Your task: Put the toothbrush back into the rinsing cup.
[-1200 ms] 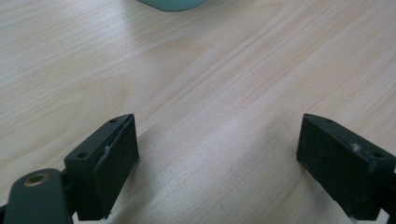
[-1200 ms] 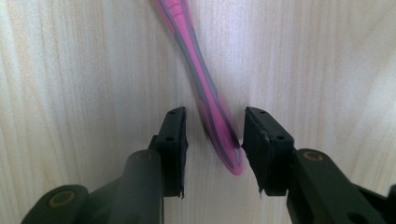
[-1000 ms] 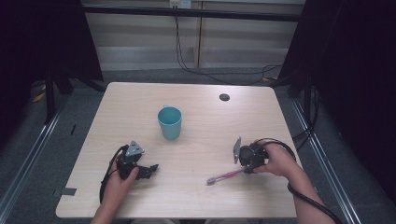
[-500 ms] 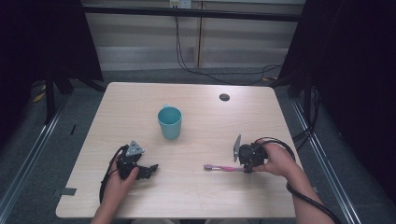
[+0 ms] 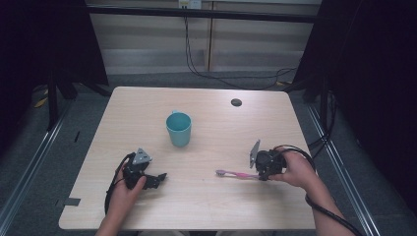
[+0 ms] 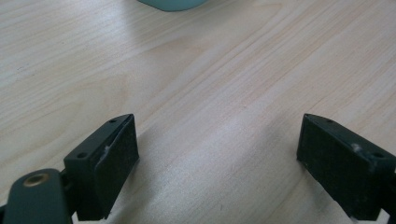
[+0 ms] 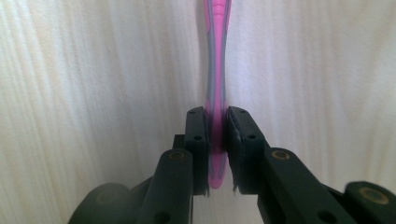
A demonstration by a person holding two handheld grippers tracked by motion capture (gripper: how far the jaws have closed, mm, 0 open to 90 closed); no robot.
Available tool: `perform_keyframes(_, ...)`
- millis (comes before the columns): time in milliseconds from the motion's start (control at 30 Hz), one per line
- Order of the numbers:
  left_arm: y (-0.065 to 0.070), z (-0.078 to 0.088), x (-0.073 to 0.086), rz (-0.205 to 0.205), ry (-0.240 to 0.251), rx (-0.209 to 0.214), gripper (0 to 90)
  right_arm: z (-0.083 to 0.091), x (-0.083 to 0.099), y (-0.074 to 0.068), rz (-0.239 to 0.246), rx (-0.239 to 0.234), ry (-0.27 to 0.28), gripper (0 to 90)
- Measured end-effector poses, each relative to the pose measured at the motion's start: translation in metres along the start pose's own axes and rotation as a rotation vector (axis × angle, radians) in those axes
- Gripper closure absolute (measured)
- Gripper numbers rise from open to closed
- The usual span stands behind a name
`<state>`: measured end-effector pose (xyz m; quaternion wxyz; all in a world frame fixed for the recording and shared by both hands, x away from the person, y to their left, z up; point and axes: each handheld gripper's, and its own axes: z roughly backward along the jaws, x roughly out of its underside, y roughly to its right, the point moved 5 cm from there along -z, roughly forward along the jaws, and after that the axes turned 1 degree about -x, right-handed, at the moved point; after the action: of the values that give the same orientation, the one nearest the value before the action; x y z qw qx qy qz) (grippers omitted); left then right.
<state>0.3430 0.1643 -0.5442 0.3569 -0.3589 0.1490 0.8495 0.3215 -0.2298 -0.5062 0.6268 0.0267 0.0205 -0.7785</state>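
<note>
A pink toothbrush [image 5: 236, 173] with a grey stripe lies level just above the wooden table [image 5: 216, 206], its head pointing left. My right gripper [image 5: 260, 173] is shut on its handle end; in the right gripper view the handle [image 7: 215, 84] runs straight away from the closed jaws of the right gripper [image 7: 216, 140]. A teal cup [image 5: 178, 129] stands upright near the table's middle, and its base [image 6: 172, 3] peeks in at the top of the left gripper view. My left gripper [image 5: 158, 179] rests on the table at the front left; the left gripper [image 6: 217, 154] is open, with bare wood between the jaws.
A small dark round disc [image 5: 236, 102] sits in the tabletop near the back right. Black cables [image 5: 314, 206] trail from both grippers. Dark curtains and metal rails flank the table on both sides.
The right gripper has lifted and swung the toothbrush from a downward slant to level, shifting it slightly up the table. The left gripper has stayed put.
</note>
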Motion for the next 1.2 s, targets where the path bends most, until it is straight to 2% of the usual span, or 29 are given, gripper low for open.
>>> perform_keyframes(133, 0.0, 0.0, 0.0, -0.002, 0.001, -0.001, 12.3, 0.004, 0.003, -0.002, -0.015, 0.008, 0.013, 79.1)
perform_keyframes(200, 0.0, 0.0, 0.0, -0.001, 0.002, -0.004, 12.3, 0.005, 0.002, 0.0, -0.005, 0.016, 0.031, 79.2)
perform_keyframes(333, 0.0, 0.0, 0.0, 0.0, 0.0, 0.002, 12.3, 0.008, 0.002, 0.0, -0.013, 0.03, 0.024, 79.1)
perform_keyframes(500, 0.0, 0.0, 0.0, 0.0, 0.002, 0.002, 12.3, 0.01, 0.001, -0.001, -0.027, 0.03, 0.052, 79.1)
perform_keyframes(533, 0.0, 0.0, 0.0, 0.001, 0.002, 0.003, 12.3, 0.01, 0.001, 0.0, -0.032, 0.038, 0.05, 79.1)
perform_keyframes(567, 0.0, 0.0, 0.0, 0.005, 0.002, 0.004, 12.3, 0.011, 0.002, -0.001, -0.059, 0.035, 0.063, 79.1)
perform_keyframes(667, 0.0, 0.0, 0.0, 0.006, 0.002, 0.004, 12.3, 0.013, 0.002, -0.001, -0.076, 0.041, 0.086, 79.1)
perform_keyframes(800, 0.0, 0.0, 0.0, 0.005, 0.002, 0.005, 12.3, 0.015, 0.002, -0.001, -0.071, 0.057, 0.097, 79.1)
perform_keyframes(833, 0.0, 0.0, 0.0, 0.005, 0.002, 0.01, 12.3, 0.017, 0.002, -0.001, -0.092, 0.06, 0.115, 79.1)
perform_keyframes(1000, 0.0, 0.0, 0.0, 0.003, 0.002, 0.01, 12.2, 0.021, 0.003, 0.002, -0.113, 0.075, 0.153, 79.1)
perform_keyframes(1100, 0.0, 0.0, 0.0, 0.0, 0.001, 0.014, 12.2, 0.022, 0.004, 0.003, -0.145, 0.076, 0.179, 79.1)
perform_keyframes(1200, 0.0, 0.0, 0.0, -0.001, 0.002, 0.018, 12.2, 0.022, 0.004, 0.003, -0.145, 0.075, 0.192, 79.1)
